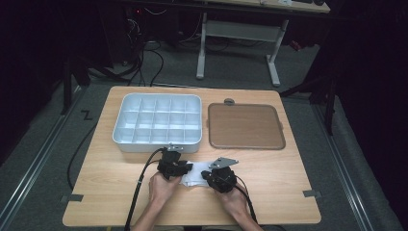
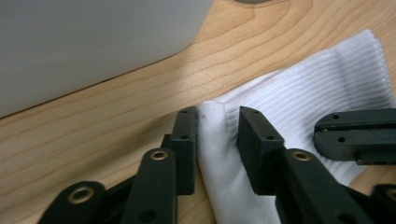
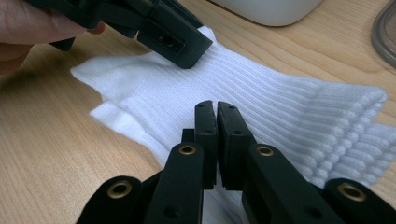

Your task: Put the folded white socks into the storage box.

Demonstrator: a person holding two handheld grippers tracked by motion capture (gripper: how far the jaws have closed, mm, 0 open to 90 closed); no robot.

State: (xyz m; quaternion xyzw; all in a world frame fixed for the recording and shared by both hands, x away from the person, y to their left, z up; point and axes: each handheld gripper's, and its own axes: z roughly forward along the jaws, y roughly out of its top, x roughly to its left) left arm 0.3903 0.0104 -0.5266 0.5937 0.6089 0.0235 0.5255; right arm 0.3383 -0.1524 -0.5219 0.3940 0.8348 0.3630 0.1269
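Note:
A white ribbed sock (image 1: 192, 177) lies flat on the wooden table near its front edge, between my two grippers. My left gripper (image 1: 186, 168) reaches in from the left. In the left gripper view its jaws (image 2: 217, 123) squeeze a raised fold at the sock's (image 2: 303, 93) edge. My right gripper (image 1: 205, 174) comes from the right. Its jaws (image 3: 216, 112) are shut together, tips low over the sock's (image 3: 289, 107) ribbed cuff; whether fabric is pinched I cannot tell. The left gripper (image 3: 173, 42) appears ahead in the right gripper view, the right gripper (image 2: 355, 135) in the left one.
A pale grey box of several compartments (image 1: 120, 139) stands just behind the grippers, its wall (image 2: 93, 42) close to the left jaws. A flat brown tray (image 1: 245, 126) lies to its right. Bare wood stretches to both sides of the hands.

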